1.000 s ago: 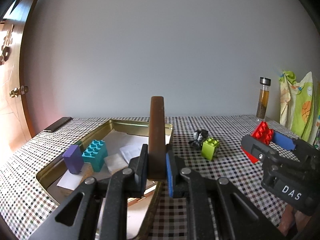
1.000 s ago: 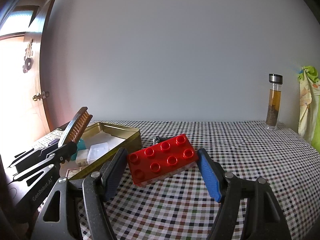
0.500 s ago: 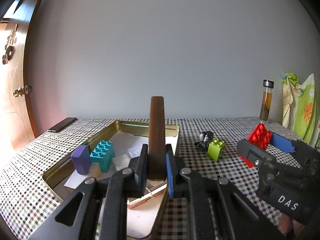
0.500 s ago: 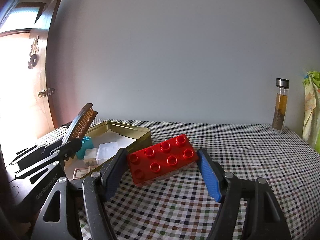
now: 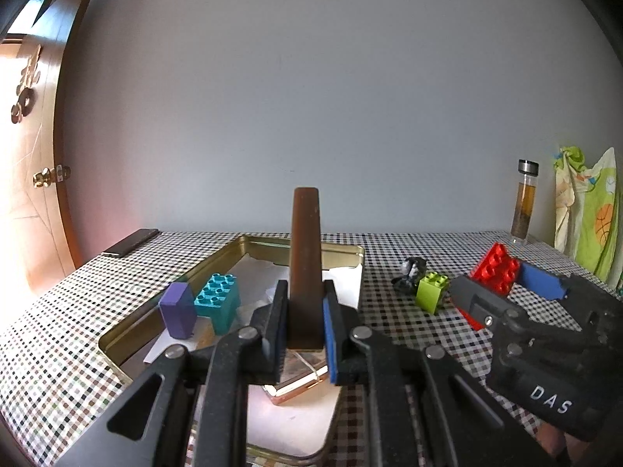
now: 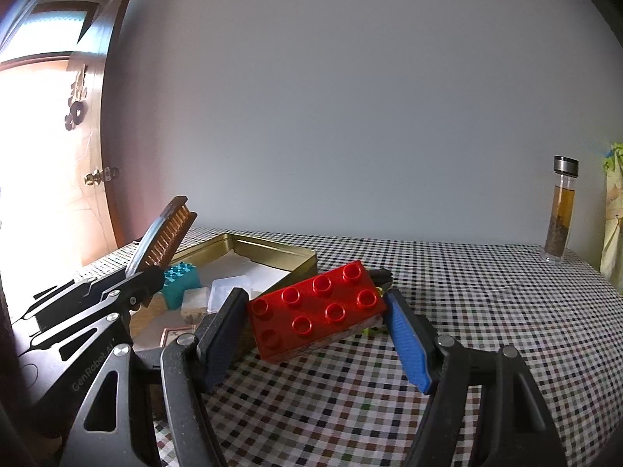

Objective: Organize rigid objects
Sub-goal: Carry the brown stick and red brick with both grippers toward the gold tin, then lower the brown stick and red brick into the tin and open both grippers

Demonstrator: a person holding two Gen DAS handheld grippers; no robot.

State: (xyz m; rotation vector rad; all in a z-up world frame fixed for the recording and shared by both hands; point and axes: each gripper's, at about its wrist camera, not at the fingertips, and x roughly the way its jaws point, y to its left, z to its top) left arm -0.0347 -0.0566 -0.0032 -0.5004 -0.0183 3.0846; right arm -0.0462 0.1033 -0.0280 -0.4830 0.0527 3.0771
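My left gripper [image 5: 304, 330] is shut on a brown comb [image 5: 305, 264], held upright over the near end of the gold tin box [image 5: 218, 264]. The comb's teeth show in the right wrist view [image 6: 167, 239]. My right gripper [image 6: 315, 327] is shut on a red brick [image 6: 317, 311], held above the checked tablecloth just right of the tin [image 6: 296, 258]; it also shows in the left wrist view [image 5: 496, 268]. Inside the tin lie a teal brick [image 5: 218, 301], a purple block [image 5: 178, 315] and white papers.
A green brick [image 5: 431, 292] and a small dark object [image 5: 409, 272] lie on the cloth right of the tin. A glass bottle [image 6: 560, 214] stands at the far right. A black phone [image 5: 130, 242] lies far left. A door is at the left.
Both grippers have drifted left toward the tin, each keeping its hold. The comb now hangs further over the tin's interior.
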